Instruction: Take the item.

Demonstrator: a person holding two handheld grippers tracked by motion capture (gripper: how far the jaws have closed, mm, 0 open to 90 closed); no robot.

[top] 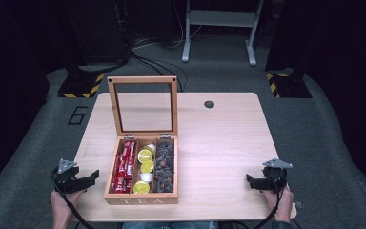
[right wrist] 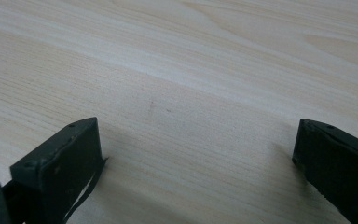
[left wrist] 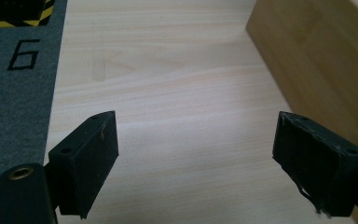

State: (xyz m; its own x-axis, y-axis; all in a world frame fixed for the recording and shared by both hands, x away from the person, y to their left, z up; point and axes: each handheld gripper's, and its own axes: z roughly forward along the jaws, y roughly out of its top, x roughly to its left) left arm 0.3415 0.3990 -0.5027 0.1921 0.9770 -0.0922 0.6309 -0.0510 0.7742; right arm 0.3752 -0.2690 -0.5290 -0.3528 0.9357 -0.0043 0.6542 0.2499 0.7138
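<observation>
The open wooden tea box with a glass-paned lid [top: 142,164] sits at lower centre of the high view, lid upright. The left gripper [top: 93,175] rests just beside the box's left wall, jaws spread and empty; the right gripper [top: 249,181], at lower right, is also spread and well apart from it. Closing the lid likely needs a gentle push from behind the top rail. The dark items in the right compartment are hard to identify.

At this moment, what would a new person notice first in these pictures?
The open wooden tea box near the table's front edge draws the eye, its windowed lid standing upright; red packets, yellow cups and dark pods fill its three compartments. The left gripper and right gripper wait open on either side.
</observation>
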